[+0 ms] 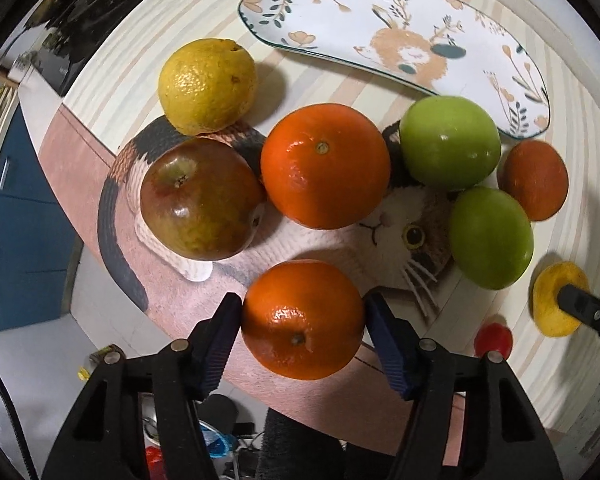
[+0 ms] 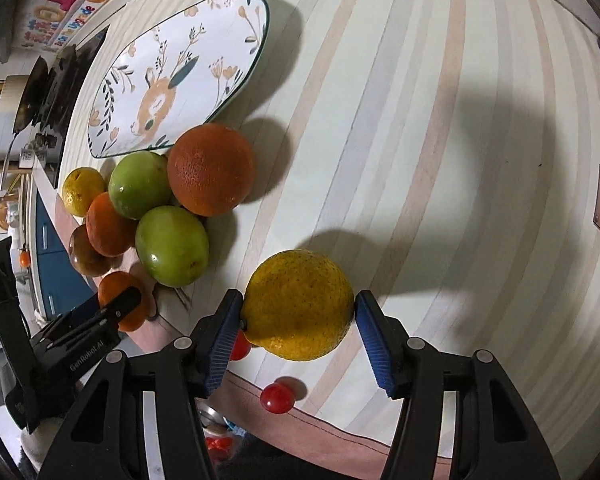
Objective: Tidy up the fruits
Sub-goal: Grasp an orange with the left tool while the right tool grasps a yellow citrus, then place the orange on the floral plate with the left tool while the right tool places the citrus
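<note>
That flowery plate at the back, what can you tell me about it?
The plate is an oblong dish with rounded corners, glossy white like glazed ceramic, with a thin dark teal rim. It is painted with a tan rabbit face, orange blossoms and dark leafy sprigs. It lies flat on the striped tablecloth with nothing on it. The nearest green apple overlaps its edge in the left wrist view; real contact cannot be judged. Neither gripper is near it.

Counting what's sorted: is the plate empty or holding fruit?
Empty. The plate shows only its printed pattern in both views; all fruit sits off it.
</note>
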Motion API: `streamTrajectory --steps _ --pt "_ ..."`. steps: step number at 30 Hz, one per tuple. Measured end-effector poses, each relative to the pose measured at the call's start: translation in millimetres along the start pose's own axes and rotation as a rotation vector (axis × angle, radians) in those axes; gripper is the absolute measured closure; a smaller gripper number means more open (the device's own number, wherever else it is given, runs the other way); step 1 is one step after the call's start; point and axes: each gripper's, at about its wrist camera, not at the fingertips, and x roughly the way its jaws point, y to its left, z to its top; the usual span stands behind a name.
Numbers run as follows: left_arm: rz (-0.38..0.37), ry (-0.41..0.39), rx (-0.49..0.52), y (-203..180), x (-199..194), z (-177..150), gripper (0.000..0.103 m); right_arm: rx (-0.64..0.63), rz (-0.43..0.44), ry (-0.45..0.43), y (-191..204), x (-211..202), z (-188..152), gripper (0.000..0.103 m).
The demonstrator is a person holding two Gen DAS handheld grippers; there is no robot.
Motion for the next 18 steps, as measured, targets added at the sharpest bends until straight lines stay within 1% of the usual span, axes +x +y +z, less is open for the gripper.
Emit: streamTrajectory --steps 4,7,9,12,16,18 --pt "-0.013 -0.01 -0.026 6.2 -6.2 -1.0 0.043 0.017 0.045 0.013 -2.6 0.9 1.2 0.043" --pt "-0.02 -0.029 -0.027 4.6 -21.6 -2.3 0.043 0.029 0.081 -0.009 -3.0 -7.8 3.0 0.043" --pt "-0.045 -0.048 -0.029 4.0 -39.4 0.0 0.043 0.035 0.109 -0.032 -4.3 -20.2 4.8 0.043" --pt "-0.104 -0.089 -0.026 8.8 -71.1 3.8 0.043 0.033 0.143 -0.067 0.1 -38.9 10.2 0.043" --pt "-0.155 -0.138 0.014 1.6 -103.5 32.9 0.043 0.011 0.196 -0.136 19.9 -61.0 33.7 0.043" --pt "-0.15 -0.153 0.046 -9.4 -108.0 59.6 0.043 0.004 0.206 -0.163 29.9 -62.5 51.9 0.043"
